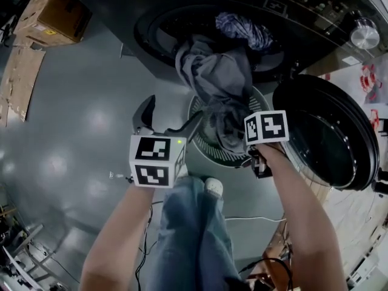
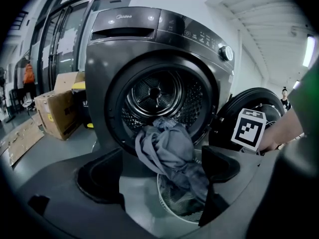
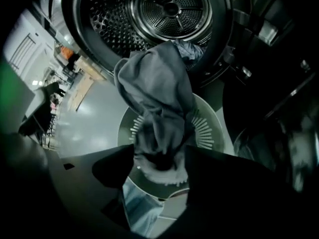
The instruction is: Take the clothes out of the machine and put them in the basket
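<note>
A grey garment (image 1: 215, 80) hangs out of the dark washing machine's drum mouth (image 2: 154, 93) and down into a round slatted basket (image 1: 203, 141) on the floor in front of it. A blue patterned cloth (image 1: 242, 29) lies behind it in the drum. My right gripper (image 3: 157, 166) points steeply down over the basket (image 3: 207, 128). Its jaws stand apart, and the garment's bunched lower end (image 3: 159, 148) lies between them. My left gripper (image 1: 168, 119) is open and holds nothing, to the left of the basket. In its own view the gripper (image 2: 159, 176) faces the garment (image 2: 167, 151) from a short way off.
The machine's round door (image 1: 330, 132) stands open to the right of the basket. Cardboard boxes (image 1: 51, 11) sit on the grey floor at the far left. The person's jeans leg and shoe (image 1: 191, 235) stand just before the basket, and thin cables lie on the floor.
</note>
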Motion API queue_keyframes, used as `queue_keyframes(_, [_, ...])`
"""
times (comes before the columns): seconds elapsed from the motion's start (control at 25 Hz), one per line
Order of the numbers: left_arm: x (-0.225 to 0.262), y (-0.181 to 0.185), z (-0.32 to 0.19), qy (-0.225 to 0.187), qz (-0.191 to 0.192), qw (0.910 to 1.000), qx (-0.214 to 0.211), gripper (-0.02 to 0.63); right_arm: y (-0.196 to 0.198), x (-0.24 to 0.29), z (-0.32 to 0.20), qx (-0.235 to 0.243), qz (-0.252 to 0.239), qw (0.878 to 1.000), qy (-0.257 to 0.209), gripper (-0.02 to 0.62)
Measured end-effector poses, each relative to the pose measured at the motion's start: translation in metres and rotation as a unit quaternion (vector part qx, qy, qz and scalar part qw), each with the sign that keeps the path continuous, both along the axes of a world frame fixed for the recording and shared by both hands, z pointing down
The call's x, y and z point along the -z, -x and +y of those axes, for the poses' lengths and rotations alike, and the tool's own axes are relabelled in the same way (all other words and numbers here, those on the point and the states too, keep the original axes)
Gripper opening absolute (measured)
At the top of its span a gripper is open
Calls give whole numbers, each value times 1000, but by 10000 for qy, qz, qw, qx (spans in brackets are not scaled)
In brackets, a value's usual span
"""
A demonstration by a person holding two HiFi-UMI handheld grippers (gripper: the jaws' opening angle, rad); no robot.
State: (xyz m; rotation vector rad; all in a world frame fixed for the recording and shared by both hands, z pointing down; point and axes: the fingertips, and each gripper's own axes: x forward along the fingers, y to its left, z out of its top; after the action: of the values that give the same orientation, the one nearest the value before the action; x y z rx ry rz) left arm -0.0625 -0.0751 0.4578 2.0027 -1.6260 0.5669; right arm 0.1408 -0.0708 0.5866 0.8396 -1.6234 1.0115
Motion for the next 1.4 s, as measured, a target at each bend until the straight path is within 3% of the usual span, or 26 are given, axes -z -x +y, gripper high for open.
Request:
queue_keyframes(0.12, [-11, 6, 1, 61, 7, 10000, 36, 497, 12, -6, -5, -226, -252, 9994, -51, 400])
queue_keyframes(0.2, [-19, 10, 2, 111, 29, 9999, 79, 497, 21, -8, -11, -216, -352, 9989, -228, 435])
queue_keyframes(0.6, [-43, 39, -1, 281, 79, 9994, 160, 497, 95, 2, -67, 126, -752, 9886, -1296, 479])
queue_keyframes(0.96, [-51, 72, -31, 272, -10, 9996, 97, 497, 169, 12, -142, 671, -710, 9715, -2159, 491])
queue_keyframes(1.16, [-64, 86, -45, 329, -78, 9994, 47, 497, 200, -11, -170, 1082, -416, 9694, -2162, 512])
queue_keyframes(1.28, [-74, 92, -51, 478, -185, 9987, 30, 497, 213, -24, -185, 1107, -287, 9718, -2062, 514])
queue_keyframes(1.4, [-78, 97, -54, 501, -223, 9985, -2, 497, 210, -37, -191, 1095, 144, 9763, -1862, 514])
